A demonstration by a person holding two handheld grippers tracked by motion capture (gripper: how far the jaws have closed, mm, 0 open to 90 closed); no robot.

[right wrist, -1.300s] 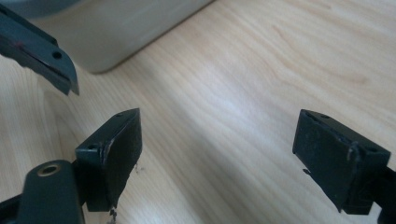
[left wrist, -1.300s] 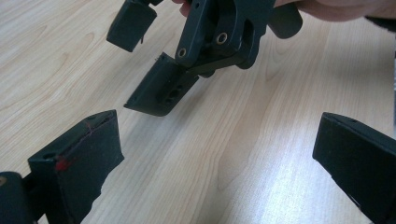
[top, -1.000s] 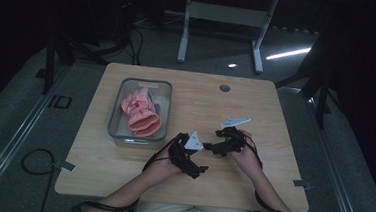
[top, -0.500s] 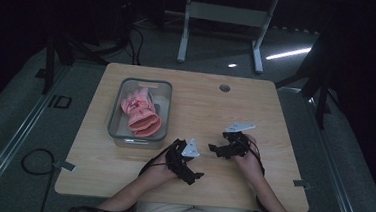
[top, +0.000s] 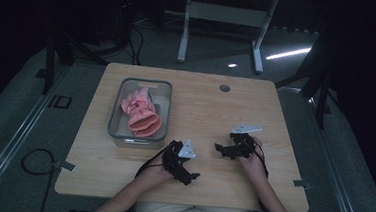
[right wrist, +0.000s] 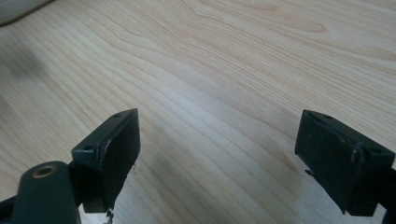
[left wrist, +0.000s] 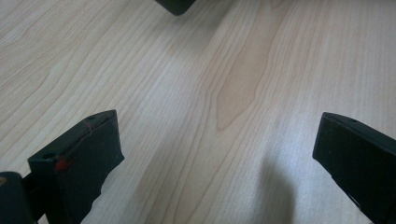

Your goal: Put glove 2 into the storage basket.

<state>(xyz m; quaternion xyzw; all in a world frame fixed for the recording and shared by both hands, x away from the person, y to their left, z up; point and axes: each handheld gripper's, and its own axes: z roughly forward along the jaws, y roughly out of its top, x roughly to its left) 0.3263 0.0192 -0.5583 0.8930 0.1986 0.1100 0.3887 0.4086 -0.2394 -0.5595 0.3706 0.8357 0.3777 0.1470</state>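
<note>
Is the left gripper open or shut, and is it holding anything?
Open and empty. In the left gripper view the left gripper has its jaws set wide apart, with bare table between them.

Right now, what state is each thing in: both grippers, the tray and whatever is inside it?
left gripper: open, nothing between its jaws, low over the table.
right gripper: open, nothing between its jaws, low over the table.
tray: upright on the table, left of both grippers, apart from them.
pink gloves: lying in a heap inside the tray, untouched.
</note>
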